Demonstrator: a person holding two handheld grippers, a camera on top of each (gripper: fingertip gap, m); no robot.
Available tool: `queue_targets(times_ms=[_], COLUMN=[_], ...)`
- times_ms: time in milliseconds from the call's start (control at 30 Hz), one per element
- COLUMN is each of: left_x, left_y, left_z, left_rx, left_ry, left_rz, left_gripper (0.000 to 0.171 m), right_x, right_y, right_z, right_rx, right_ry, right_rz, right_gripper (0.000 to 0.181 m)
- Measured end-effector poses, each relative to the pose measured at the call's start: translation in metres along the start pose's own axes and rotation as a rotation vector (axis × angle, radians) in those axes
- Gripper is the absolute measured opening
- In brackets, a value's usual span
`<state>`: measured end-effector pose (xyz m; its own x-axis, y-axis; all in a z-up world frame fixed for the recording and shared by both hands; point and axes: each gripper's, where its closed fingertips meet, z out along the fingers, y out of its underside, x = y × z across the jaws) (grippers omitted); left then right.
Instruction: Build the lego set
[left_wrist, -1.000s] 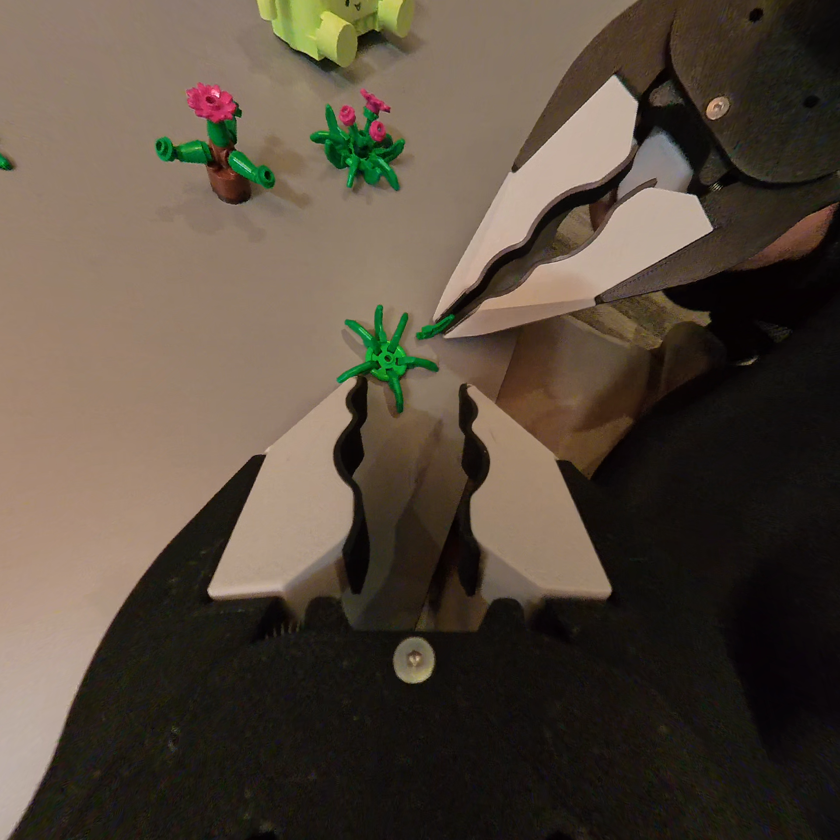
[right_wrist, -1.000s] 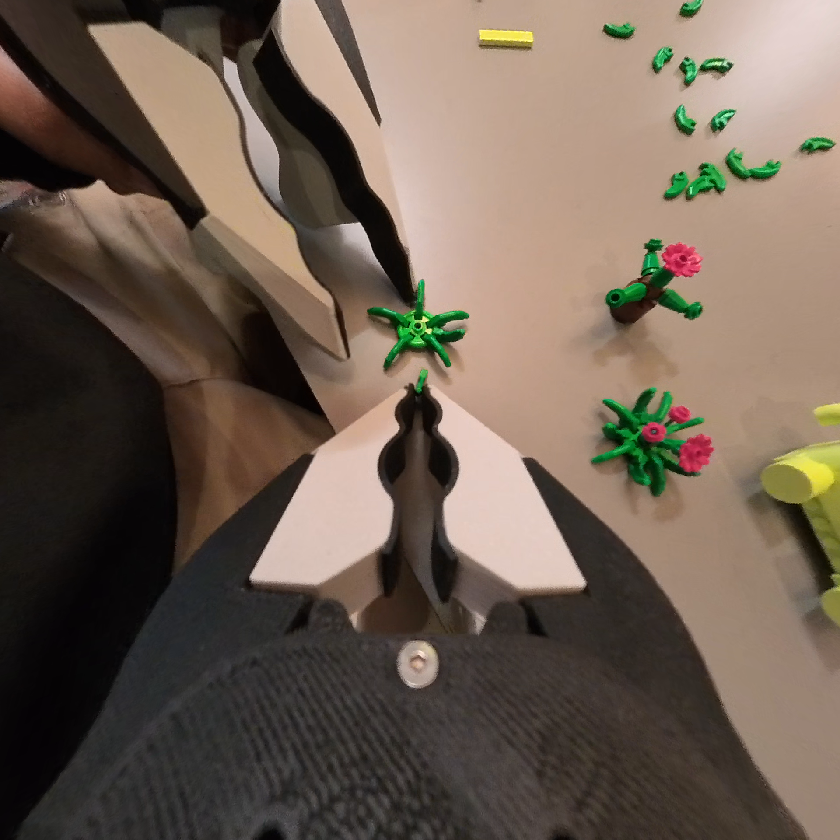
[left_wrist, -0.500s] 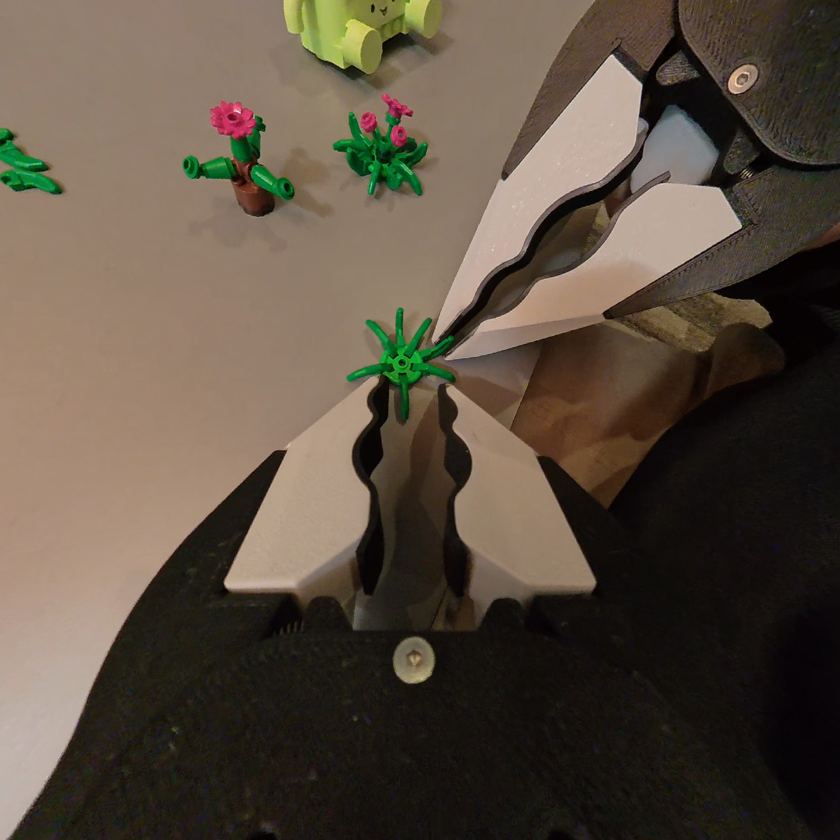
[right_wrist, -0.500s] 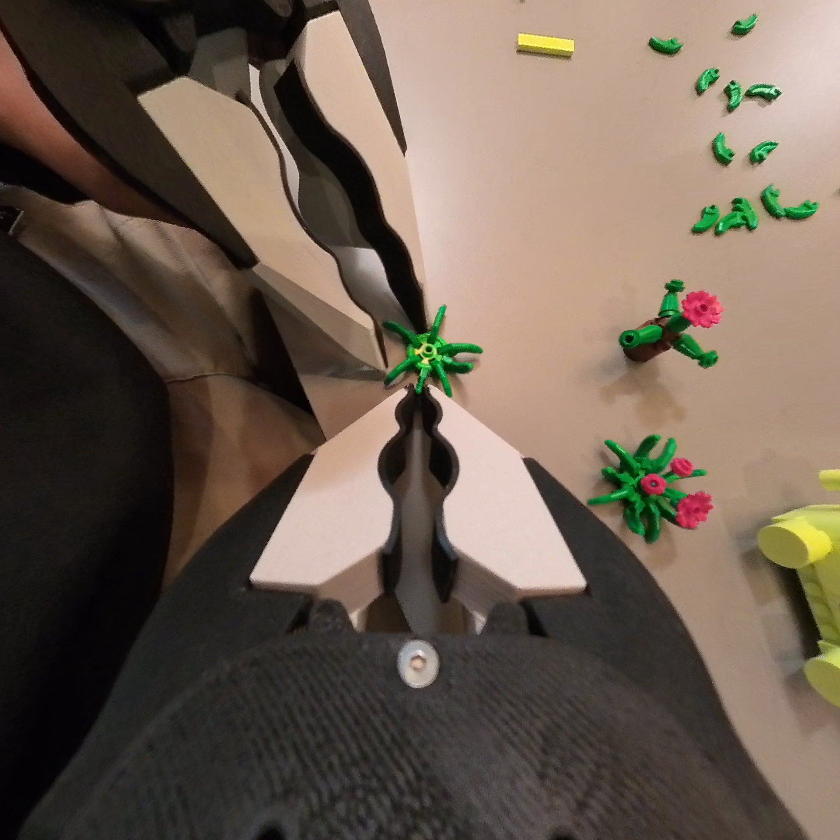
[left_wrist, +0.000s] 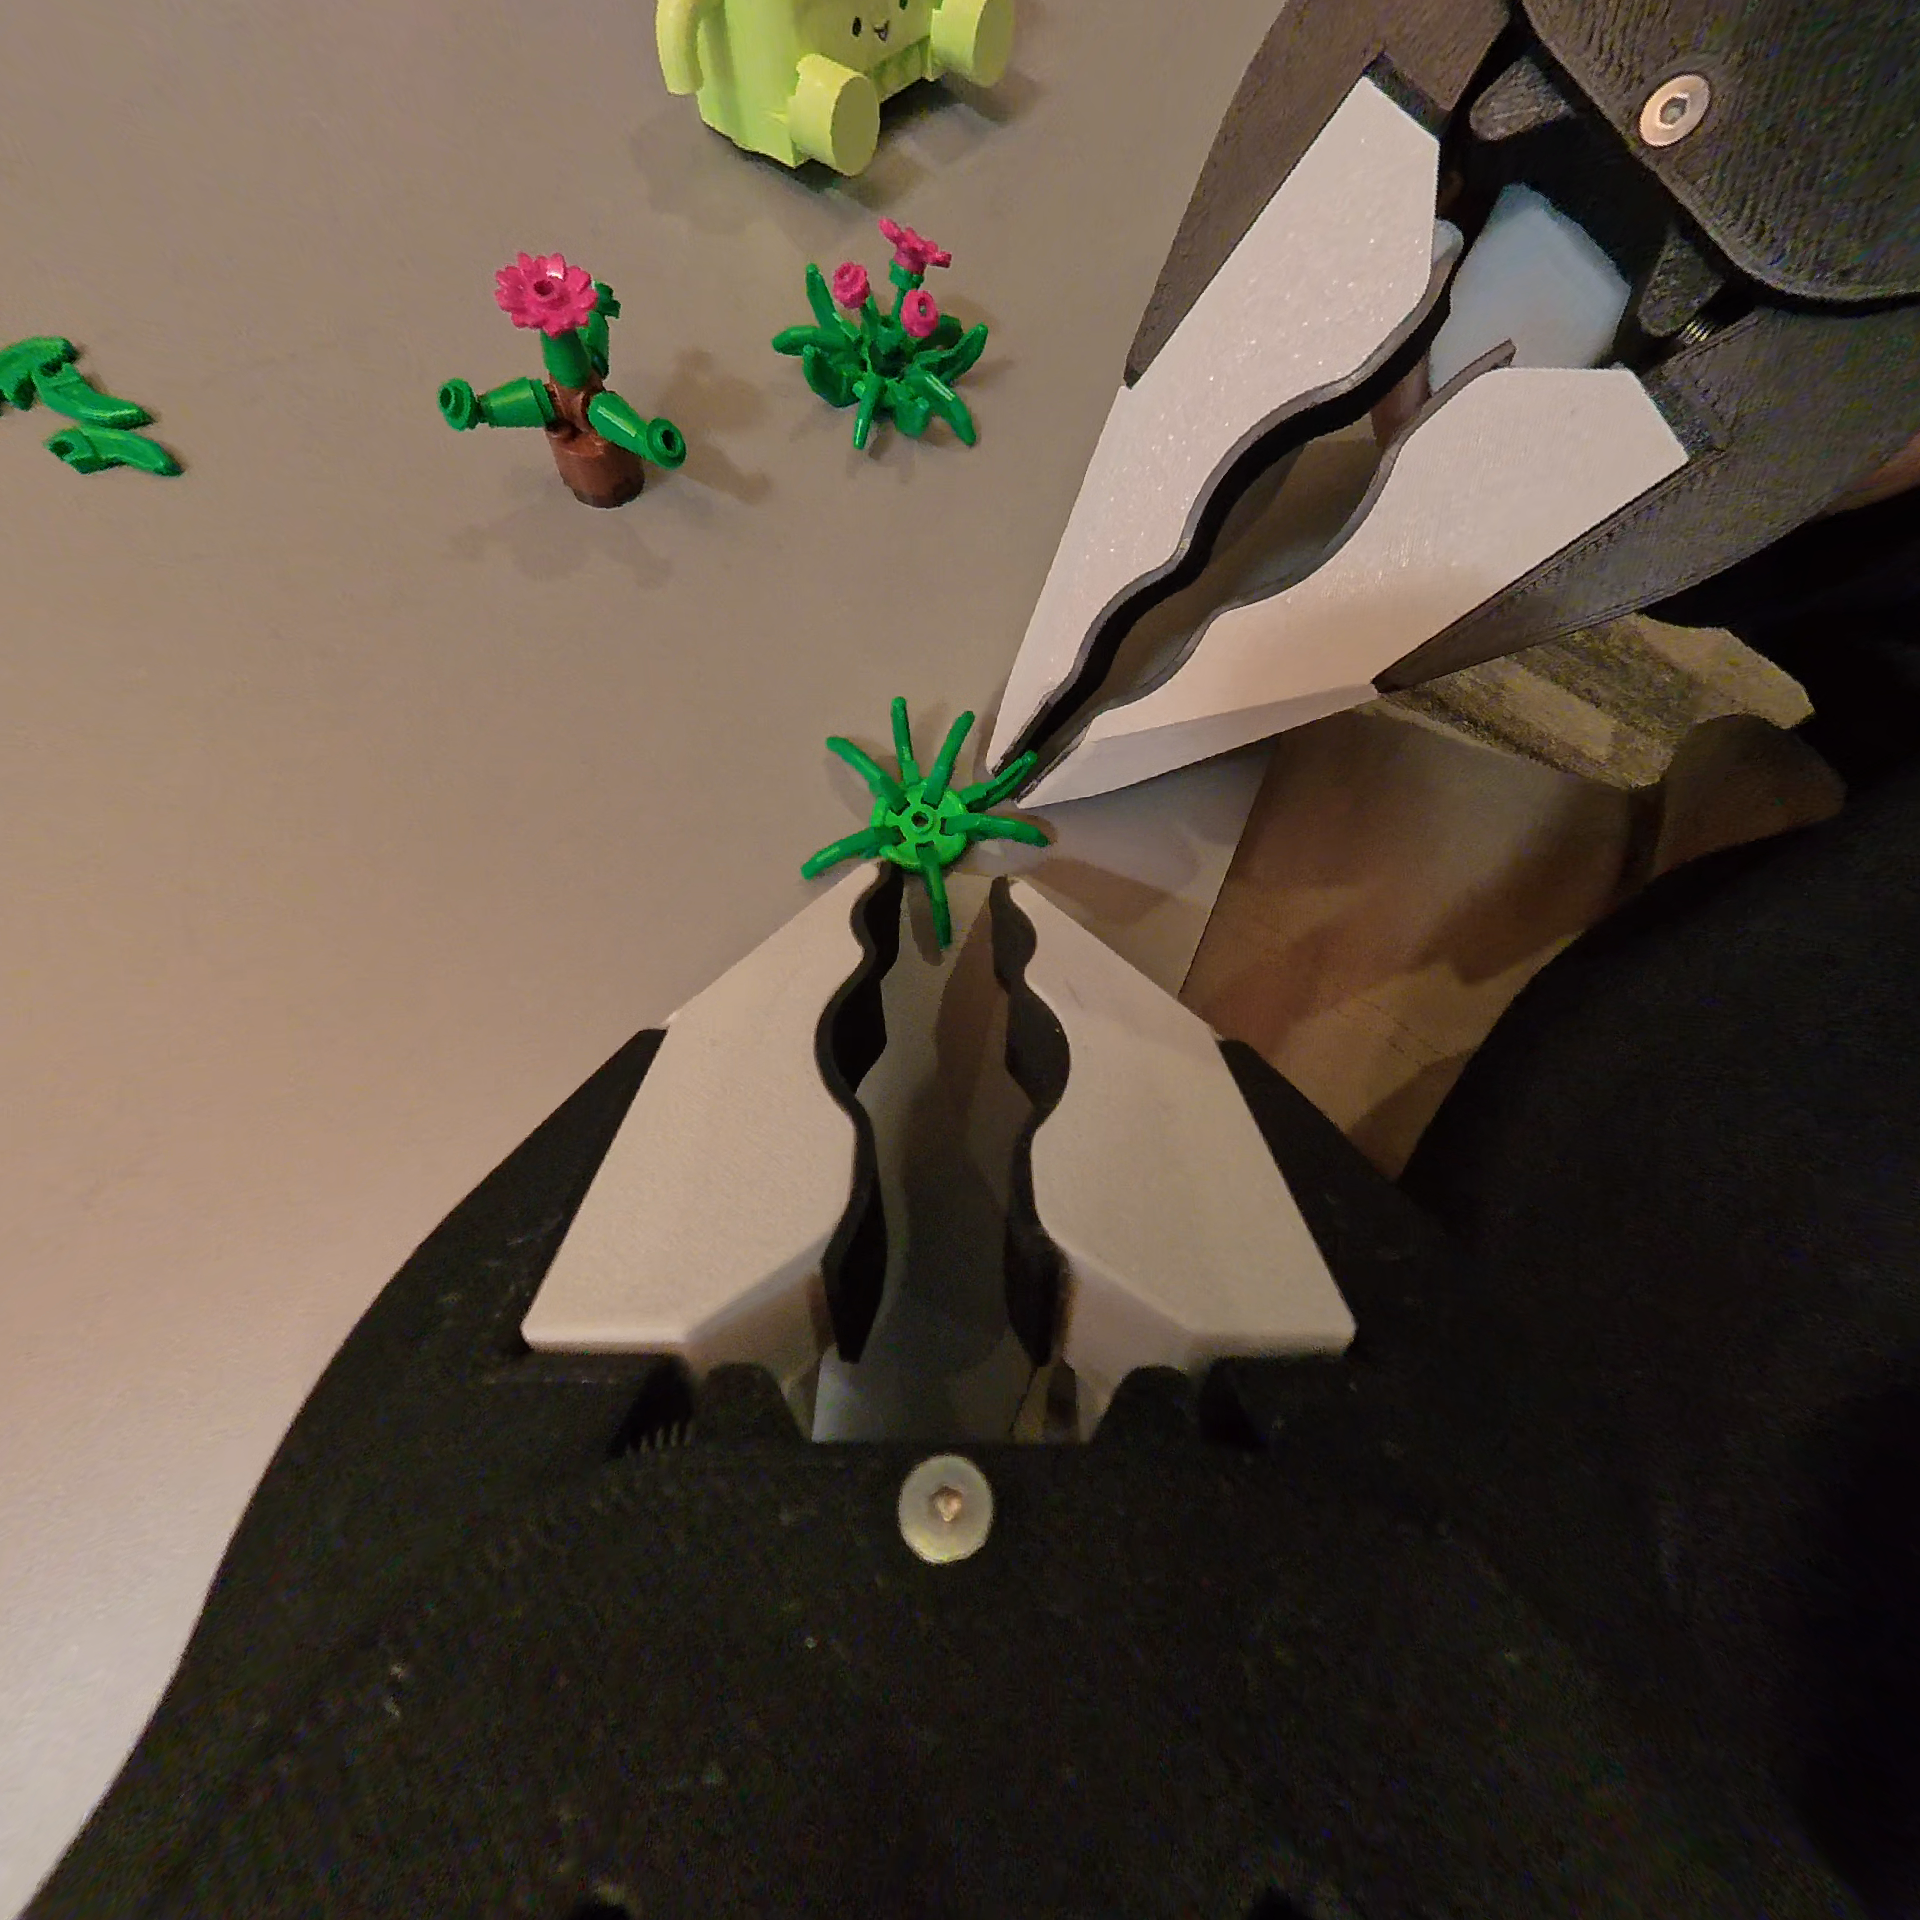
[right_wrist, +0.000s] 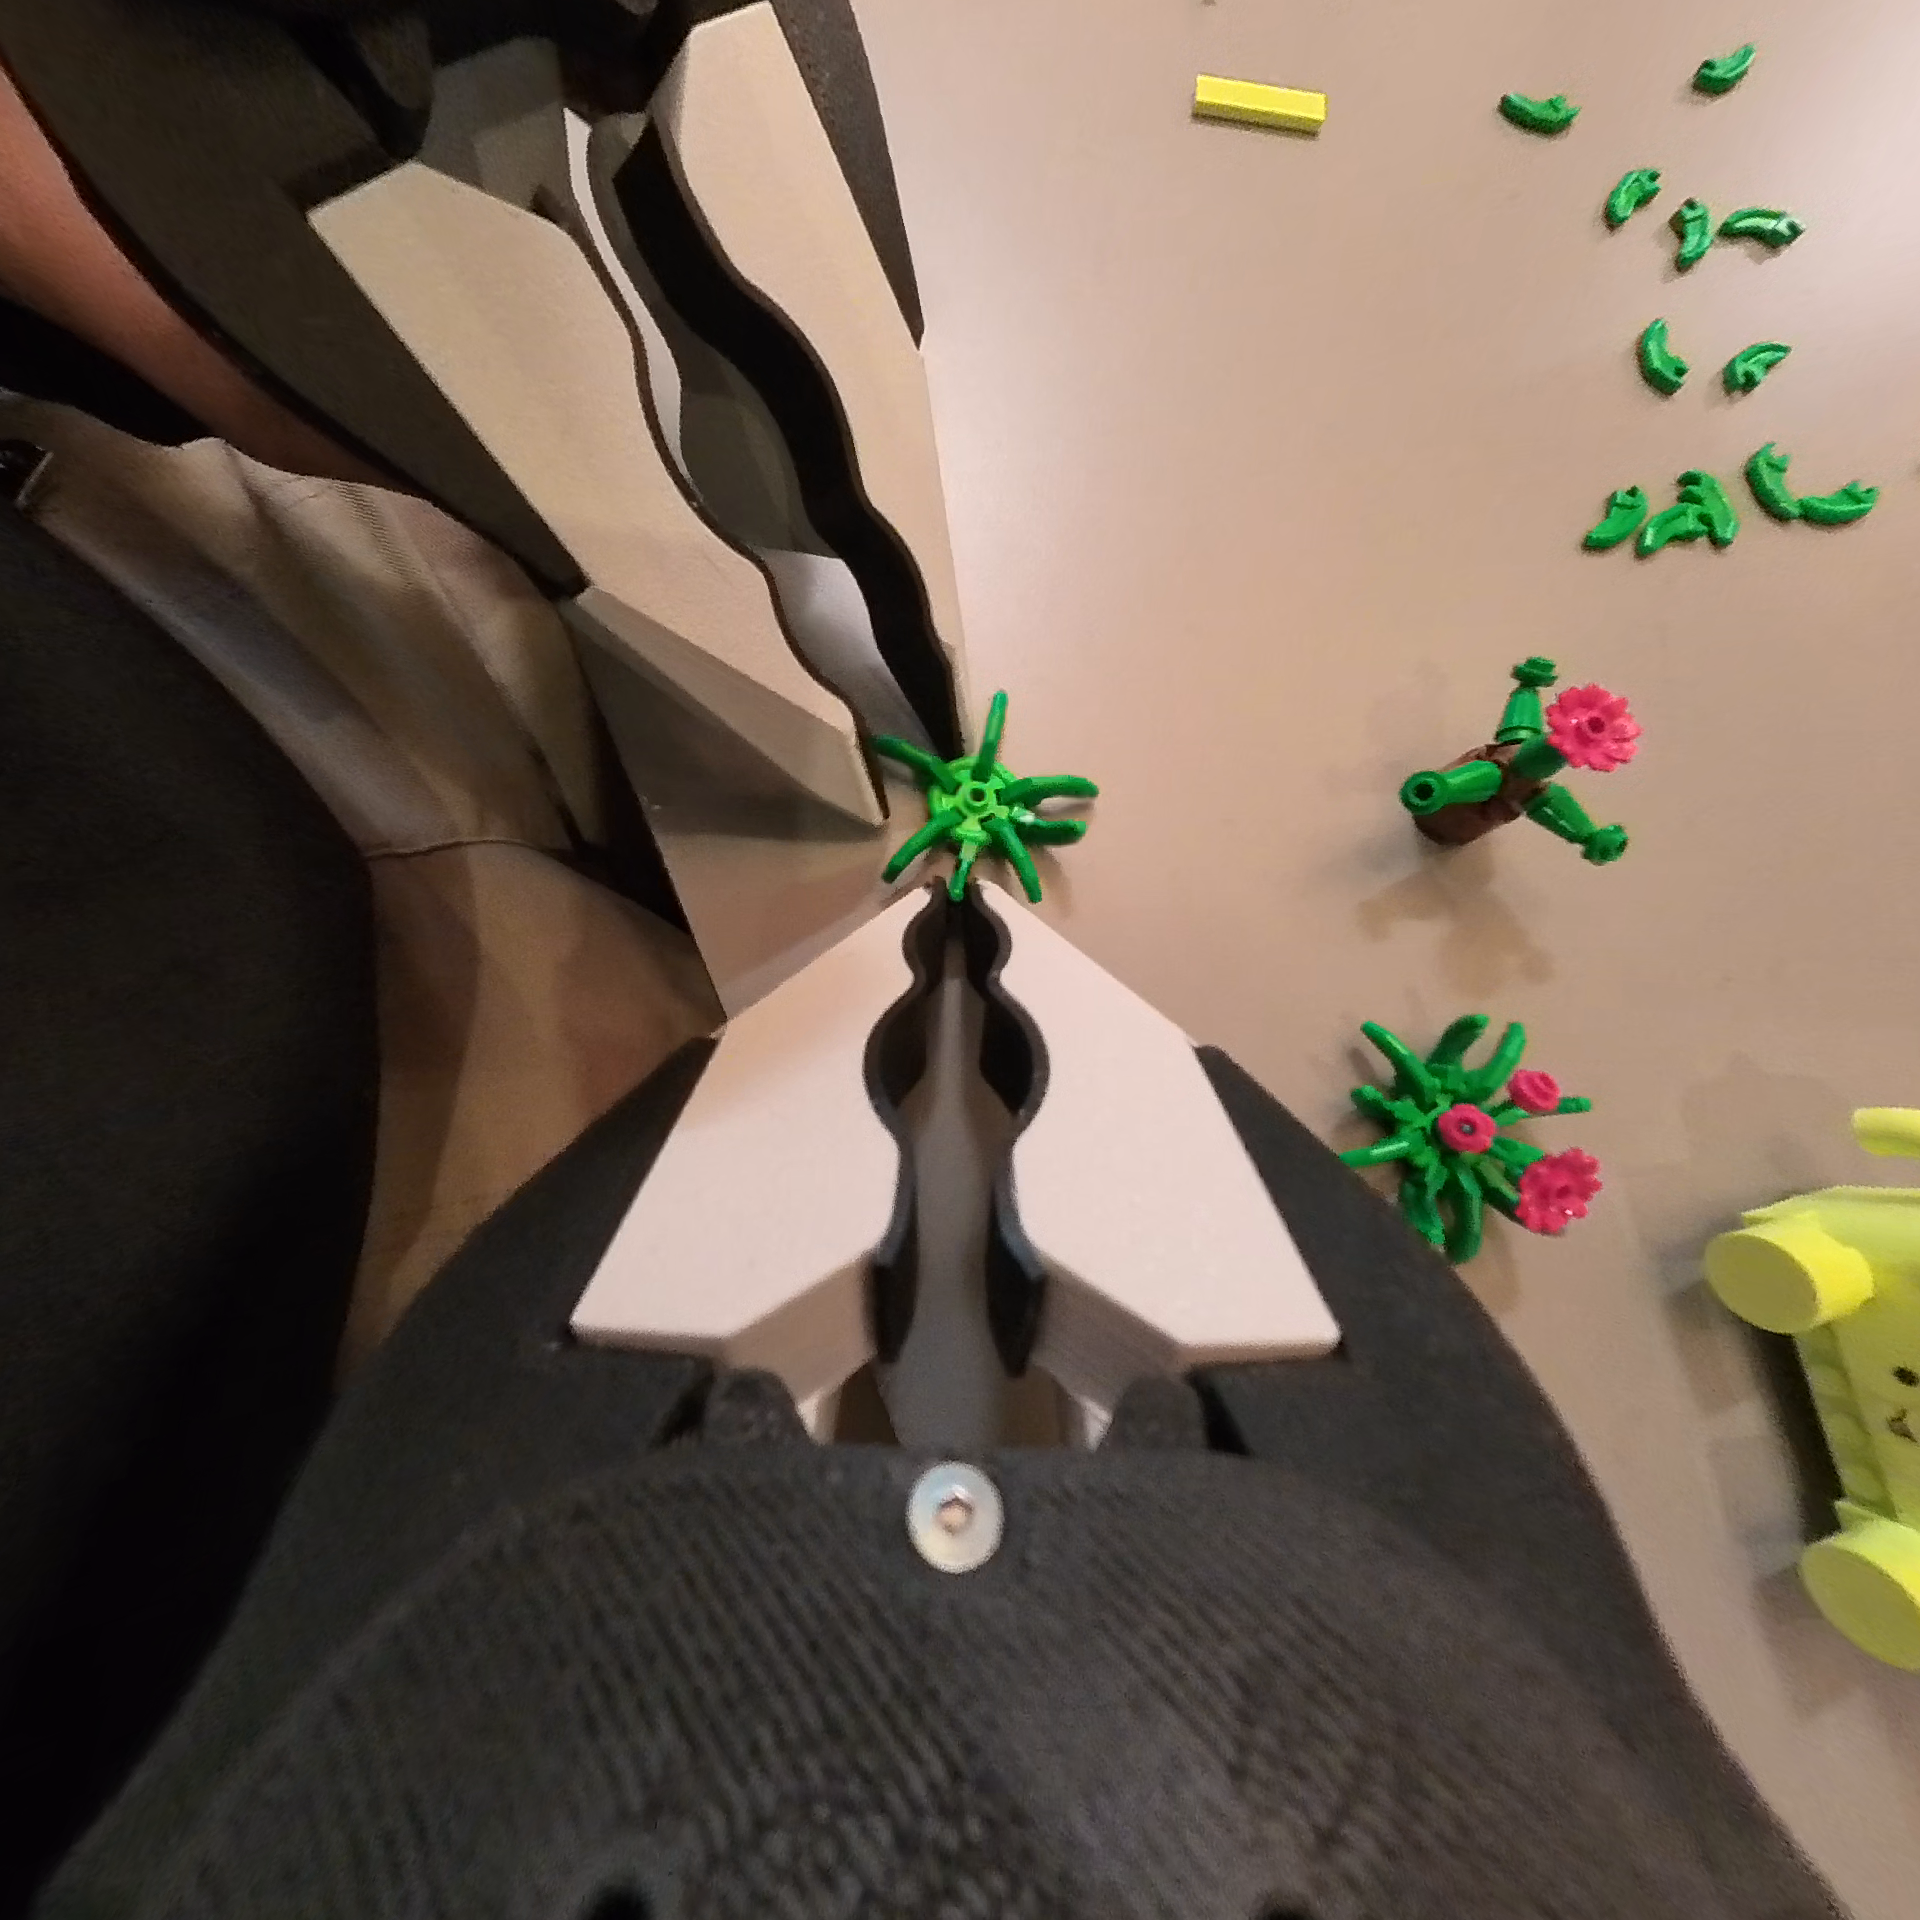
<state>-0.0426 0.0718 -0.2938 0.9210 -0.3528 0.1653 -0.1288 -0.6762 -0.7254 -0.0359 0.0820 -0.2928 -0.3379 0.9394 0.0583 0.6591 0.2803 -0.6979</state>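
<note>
A green leaf rosette (left_wrist: 920, 821) lies on the grey table near its edge, and also shows in the right wrist view (right_wrist: 971, 805). My left gripper (left_wrist: 940, 888) is open, with its tips right at the rosette and one leaf pointing into the gap. My right gripper (right_wrist: 961, 888) is shut on a small green leaf piece (right_wrist: 964, 871) and holds it against the rosette's rim. In the left wrist view the right gripper (left_wrist: 1013, 774) comes in from the upper right. In the right wrist view the left gripper (right_wrist: 914, 769) comes in from the upper left.
A pink flower on a brown stem (left_wrist: 566, 395), a leafy bush with pink flowers (left_wrist: 883, 343) and a lime-green figure (left_wrist: 821, 73) stand farther back. Several loose green leaves (right_wrist: 1714, 509) and a yellow plate (right_wrist: 1259, 104) lie beyond. The person's trousers (left_wrist: 1351, 987) are past the table edge. Less than 4 cm separates the two grippers' tips. Both grippers' tips are roughly 20 cm from the yellow plate (right_wrist: 1259, 104).
Both grippers have closed in on the rosette. The right gripper has brought its leaf piece up to the rim. The left gripper's gap has narrowed.
</note>
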Motion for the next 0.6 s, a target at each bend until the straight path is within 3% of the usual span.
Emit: queue_targets(times_ms=[167, 333, 600], left_x=[-0.001, -0.005, -0.009], left_y=[-0.006, -0.015, -0.006], left_z=[-0.009, -0.006, 0.004], left_rx=[0.037, 0.039, -0.101], left_ry=[-0.01, 0.013, 0.151], left_rz=[0.048, 0.223, 0.367], left_gripper=[0.022, 0.045, 0.04], right_x=[-0.001, -0.001, -0.001], right_y=[0.0, 0.001, 0.0], right_z=[0.0, -0.001, 0.0], right_rx=[0.001, 0.008, 0.015], right_ry=[-0.001, -0.02, -0.008], right_rz=[-0.03, -0.037, -0.07], right_gripper=[0.0, 0.0, 0.0])
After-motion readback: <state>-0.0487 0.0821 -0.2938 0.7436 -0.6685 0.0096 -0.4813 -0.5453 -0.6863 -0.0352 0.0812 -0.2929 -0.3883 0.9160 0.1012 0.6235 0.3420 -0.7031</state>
